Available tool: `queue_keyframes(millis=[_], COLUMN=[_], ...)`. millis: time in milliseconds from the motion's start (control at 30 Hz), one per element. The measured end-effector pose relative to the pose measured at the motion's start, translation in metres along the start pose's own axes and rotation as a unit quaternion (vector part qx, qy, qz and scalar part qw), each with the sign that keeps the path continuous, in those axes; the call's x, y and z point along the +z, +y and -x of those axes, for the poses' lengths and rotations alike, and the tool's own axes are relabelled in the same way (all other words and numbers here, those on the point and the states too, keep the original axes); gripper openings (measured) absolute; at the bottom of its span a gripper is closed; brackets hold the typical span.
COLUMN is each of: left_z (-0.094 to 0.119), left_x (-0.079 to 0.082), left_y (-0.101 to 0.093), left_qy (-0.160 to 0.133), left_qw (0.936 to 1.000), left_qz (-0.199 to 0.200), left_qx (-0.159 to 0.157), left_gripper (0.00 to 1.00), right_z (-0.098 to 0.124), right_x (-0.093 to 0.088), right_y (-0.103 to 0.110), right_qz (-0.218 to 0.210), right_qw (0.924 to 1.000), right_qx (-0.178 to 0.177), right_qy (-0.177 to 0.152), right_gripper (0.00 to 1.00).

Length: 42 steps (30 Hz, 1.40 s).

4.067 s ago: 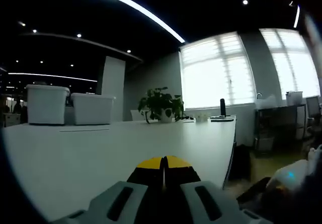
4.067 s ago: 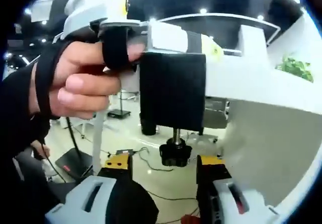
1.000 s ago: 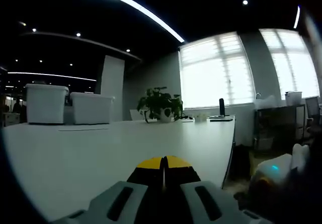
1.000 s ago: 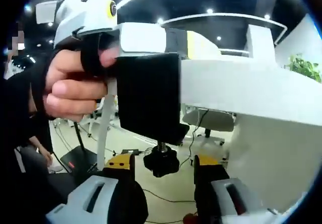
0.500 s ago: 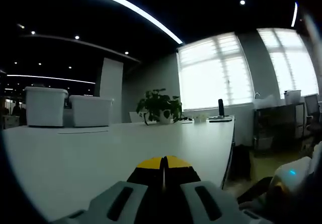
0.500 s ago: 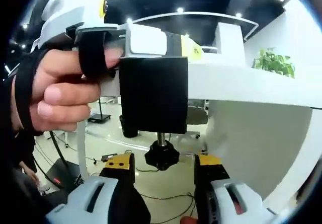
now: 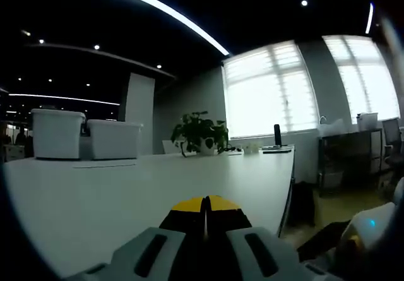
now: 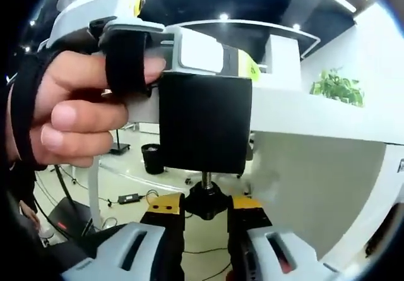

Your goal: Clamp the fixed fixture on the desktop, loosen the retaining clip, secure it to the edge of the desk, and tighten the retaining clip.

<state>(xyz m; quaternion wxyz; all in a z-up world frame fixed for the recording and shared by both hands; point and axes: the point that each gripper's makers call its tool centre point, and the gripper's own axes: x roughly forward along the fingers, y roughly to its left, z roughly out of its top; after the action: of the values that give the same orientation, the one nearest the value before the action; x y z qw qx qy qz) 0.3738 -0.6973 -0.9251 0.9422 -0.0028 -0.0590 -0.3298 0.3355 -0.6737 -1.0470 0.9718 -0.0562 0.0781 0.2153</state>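
A black clamp fixture [image 8: 205, 123] hangs on the edge of the white desk [image 8: 315, 113]. Its threaded rod ends in a black knob [image 8: 205, 203] underneath. My right gripper [image 8: 206, 208] is shut on that knob, its yellow-tipped jaws pressing it from both sides. A hand [image 8: 69, 110] holds my left gripper [image 8: 247, 66] flat on the desktop right above the fixture. In the left gripper view my left gripper [image 7: 205, 204] is shut, yellow tips together, low over the desk [image 7: 126, 192].
Two white bins [image 7: 85, 132] and a potted plant [image 7: 201, 131] stand at the desk's far side. The desk's right edge [image 7: 291, 186] drops to the floor. Cables and a chair base [image 8: 126, 199] lie on the floor under the desk.
My right gripper's jaws have closed in from either side onto the knob under the fixture, and its view has moved nearer. The left gripper has stayed put.
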Motion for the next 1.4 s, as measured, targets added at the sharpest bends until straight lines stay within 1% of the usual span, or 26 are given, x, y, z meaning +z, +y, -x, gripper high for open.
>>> queue_keyframes(millis=[67,200,267,333,367,400,433,467,533,600,633,700,733,833,867,900,967,1000,1100,1167,1200,1267,1300,1333,1400], left_z=[0.000,-0.001,-0.001,-0.001,-0.001,-0.001,-0.001,-0.001,-0.002,-0.002,-0.002,-0.002,-0.002,-0.003,-0.003,-0.003,-0.003,-0.003,-0.003,-0.004,-0.004,-0.004,-0.004,-0.004,-0.004], left_x=[-0.001,-0.001,-0.002,-0.002,-0.001,-0.001,-0.002,-0.001,-0.002,-0.002,-0.002,-0.002,-0.002,-0.002,-0.002,-0.002,-0.003,-0.003,-0.003,-0.004,-0.003,-0.003,-0.003,-0.003,-0.003], left_y=[0.000,0.000,0.000,0.000,0.000,0.000,0.001,0.001,0.001,0.001,0.001,0.001,0.001,0.001,0.002,0.002,0.003,0.003,0.003,0.003,0.003,0.003,0.003,0.003,0.002], left_qy=[0.002,0.004,0.005,0.005,0.005,0.004,0.005,0.006,0.007,0.009,0.010,0.009,0.010,0.010,0.010,0.009,0.010,0.010,0.012,0.012,0.012,0.012,0.012,0.012,0.011], left_qw=[1.0000,1.0000,1.0000,1.0000,1.0000,1.0000,1.0000,1.0000,1.0000,0.9999,0.9999,0.9999,0.9999,0.9999,0.9999,0.9999,0.9999,0.9999,0.9998,0.9998,0.9998,0.9998,0.9998,0.9998,0.9998], left_qz=[0.002,0.004,0.004,0.004,0.003,0.003,0.004,0.004,0.006,0.008,0.008,0.009,0.009,0.009,0.009,0.010,0.011,0.012,0.015,0.014,0.014,0.014,0.014,0.014,0.013], left_qx=[0.000,0.000,0.000,0.000,0.000,0.000,0.001,0.002,0.003,0.004,0.005,0.005,0.005,0.005,0.005,0.005,0.006,0.007,0.008,0.008,0.008,0.008,0.008,0.008,0.008], left_gripper=[0.01,0.01,0.01,0.01,0.01,0.01,0.01,0.01,0.01,0.01,0.01,0.01,0.01,0.01,0.01,0.01,0.01,0.01,0.01,0.01,0.01,0.01,0.01,0.01,0.01], right_z=[-0.002,-0.001,-0.001,-0.002,-0.002,-0.002,-0.002,-0.001,0.000,0.000,0.001,0.001,0.001,-0.002,-0.002,-0.006,-0.007,-0.007,0.001,0.000,0.000,0.000,-0.001,-0.001,0.002], right_x=[0.000,0.000,0.001,0.001,0.001,0.002,0.001,0.002,0.002,0.001,0.002,0.002,0.002,0.001,0.001,0.001,0.000,0.000,0.003,0.003,0.003,0.001,-0.001,-0.001,0.000], right_y=[0.004,0.004,0.006,0.008,0.007,0.008,0.010,0.010,0.012,0.013,0.013,0.016,0.017,0.015,0.015,0.014,0.015,0.016,0.020,0.018,0.017,0.014,0.012,0.010,0.006], right_qz=[-0.017,0.004,0.017,0.010,0.027,0.033,0.023,0.025,0.037,0.035,0.035,0.035,0.040,0.048,0.052,0.069,0.067,0.058,0.056,0.050,0.048,0.058,0.064,0.066,0.071], right_qw=[0.9993,0.9954,0.9911,0.9863,0.9839,0.9808,0.9763,0.9724,0.9644,0.9564,0.9537,0.9437,0.9374,0.9270,0.9255,0.9215,0.9188,0.9160,0.9110,0.9106,0.9125,0.9205,0.9257,0.9299,0.9435], right_qx=[0.034,0.096,0.131,0.164,0.176,0.191,0.214,0.230,0.260,0.288,0.297,0.327,0.343,0.368,0.371,0.377,0.383,0.391,0.402,0.404,0.401,0.384,0.371,0.360,0.322], right_qy=[-0.002,-0.010,-0.013,-0.012,-0.017,-0.021,-0.022,-0.026,-0.033,-0.036,-0.037,-0.038,-0.042,-0.052,-0.054,-0.066,-0.069,-0.070,-0.076,-0.069,-0.062,-0.046,-0.036,-0.035,-0.027], right_gripper=[0.23,0.22,0.22,0.22,0.22,0.22,0.22,0.22,0.22,0.22,0.22,0.22,0.22,0.22,0.23,0.23,0.23,0.23,0.23,0.24,0.24,0.24,0.24,0.26,0.29])
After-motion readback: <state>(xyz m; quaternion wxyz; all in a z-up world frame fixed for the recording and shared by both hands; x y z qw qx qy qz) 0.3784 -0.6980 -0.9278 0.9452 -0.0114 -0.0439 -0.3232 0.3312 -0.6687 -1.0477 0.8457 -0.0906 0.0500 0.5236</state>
